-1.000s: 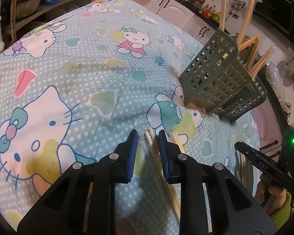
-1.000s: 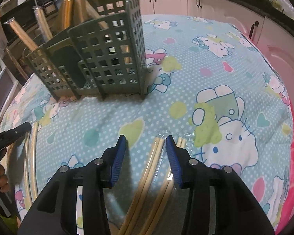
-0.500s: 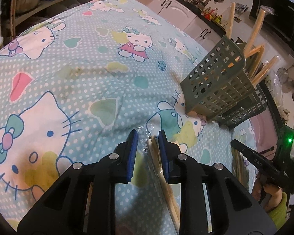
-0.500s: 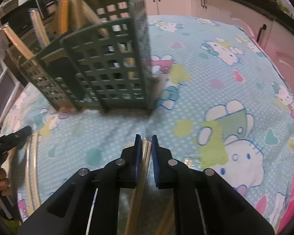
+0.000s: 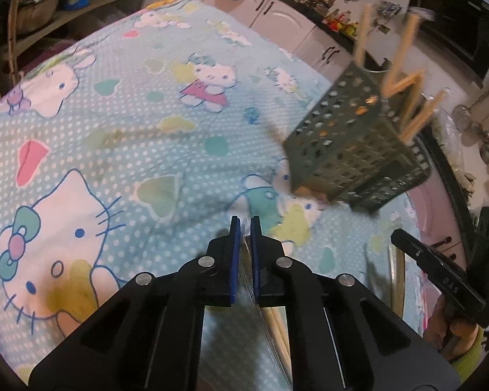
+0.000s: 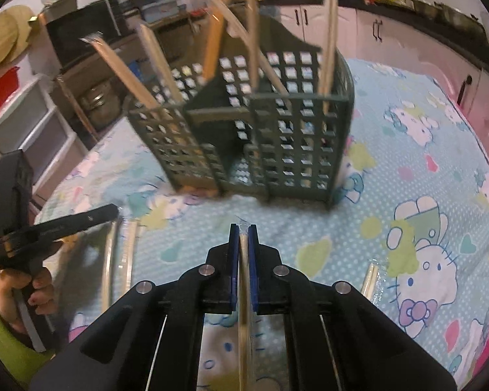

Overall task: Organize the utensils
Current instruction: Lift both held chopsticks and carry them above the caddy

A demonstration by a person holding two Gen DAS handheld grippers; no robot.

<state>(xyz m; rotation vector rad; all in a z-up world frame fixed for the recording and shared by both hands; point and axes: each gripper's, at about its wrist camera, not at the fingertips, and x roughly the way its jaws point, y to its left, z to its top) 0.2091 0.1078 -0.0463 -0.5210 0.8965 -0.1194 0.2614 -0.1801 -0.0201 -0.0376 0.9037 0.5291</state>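
Note:
A dark green lattice utensil holder [image 5: 352, 150] [image 6: 277, 137] stands on the cartoon-cat tablecloth with several wrapped chopsticks upright in it. My left gripper [image 5: 245, 224] hangs low over the cloth in front of the holder. Its jaws are closing, almost together, on the clear wrapper of a chopstick pair [image 5: 277, 325] that trails back under the right finger. My right gripper [image 6: 243, 231] is shut on another wrapped chopstick pair [image 6: 244, 293], lifted off the cloth and pointing at the holder's front.
More wrapped chopsticks lie on the cloth at the left [image 6: 120, 260] and right [image 6: 371, 280] of the right wrist view. A person's hand [image 6: 32, 290] grips the other tool there. Cabinets [image 6: 391, 32] and shelves ring the table.
The right jaws closed on the chopstick pair and lifted it toward the holder, which now looks larger. The left jaws narrowed from a small gap to almost touching.

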